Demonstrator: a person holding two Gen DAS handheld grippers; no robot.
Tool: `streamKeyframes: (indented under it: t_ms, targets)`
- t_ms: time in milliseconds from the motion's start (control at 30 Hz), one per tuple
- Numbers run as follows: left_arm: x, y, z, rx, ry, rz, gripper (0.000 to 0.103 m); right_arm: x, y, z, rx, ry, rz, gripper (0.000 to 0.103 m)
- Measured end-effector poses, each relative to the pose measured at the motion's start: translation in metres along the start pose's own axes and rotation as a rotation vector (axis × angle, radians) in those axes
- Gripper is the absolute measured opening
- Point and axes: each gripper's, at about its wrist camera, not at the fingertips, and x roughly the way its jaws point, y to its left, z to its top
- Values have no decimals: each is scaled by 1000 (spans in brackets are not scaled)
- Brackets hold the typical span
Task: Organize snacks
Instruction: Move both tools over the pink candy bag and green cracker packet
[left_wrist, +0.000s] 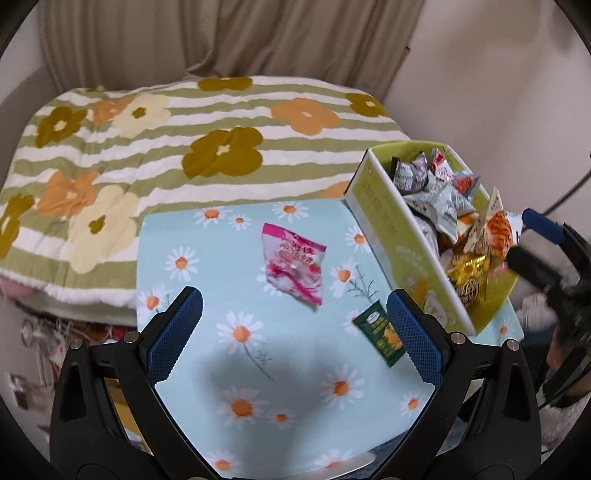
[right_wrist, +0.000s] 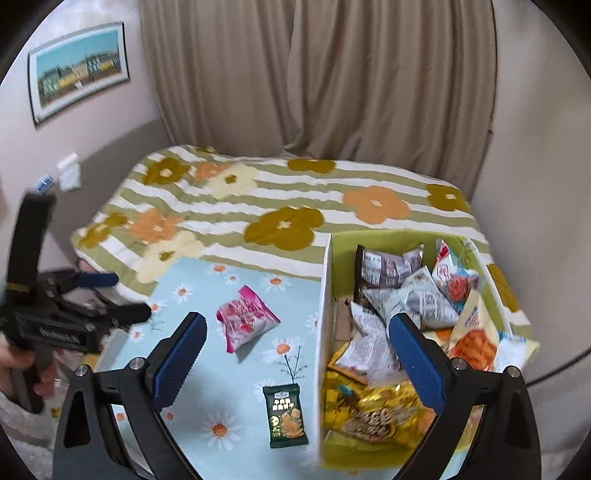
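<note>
On the daisy-print tabletop (left_wrist: 258, 369), the yellow-green box (left_wrist: 402, 251) is my landmark, and I place everything else against it. It stands at the tabletop's right edge, and it is heaped with snack packets: grey-and-white ones (right_wrist: 417, 295) toward its far end, an orange-and-white bag (right_wrist: 476, 339) along its right wall, and a gold-wrapped packet (right_wrist: 373, 417) at its near end.

Two snacks lie outside the box on the tabletop. A pink packet (left_wrist: 293, 267) sits to the left of the box, clear of its wall. A dark green packet (right_wrist: 285, 415) lies nearer to me, just beside the box's left wall at its near end; I cannot tell whether it touches the wall.

My left tool (left_wrist: 295, 332) hangs over the tabletop to the left of the box, its blue pads spread wide with nothing between them; the pink packet lies beyond its tips, and the right pad (left_wrist: 413, 336) overlaps the green packet's edge in the left wrist view. My right tool (right_wrist: 295, 358) is likewise wide open and empty, straddling the box's left wall, with one finger over the tabletop and the other over the box's contents.

Behind the box and tabletop lies a bed with a striped flower blanket (right_wrist: 295, 206), and beyond that a beige curtain (right_wrist: 314, 74).
</note>
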Motion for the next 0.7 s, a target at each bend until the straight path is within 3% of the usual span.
streamKeyframes:
  t_ms: [367,700]
  targets:
    - [60,32,26,132,120,-106,100,43,65,-61,89,47,-63,99]
    - [164,14,30,184,238,-144,99,119,55,-124,253,115,-164,99]
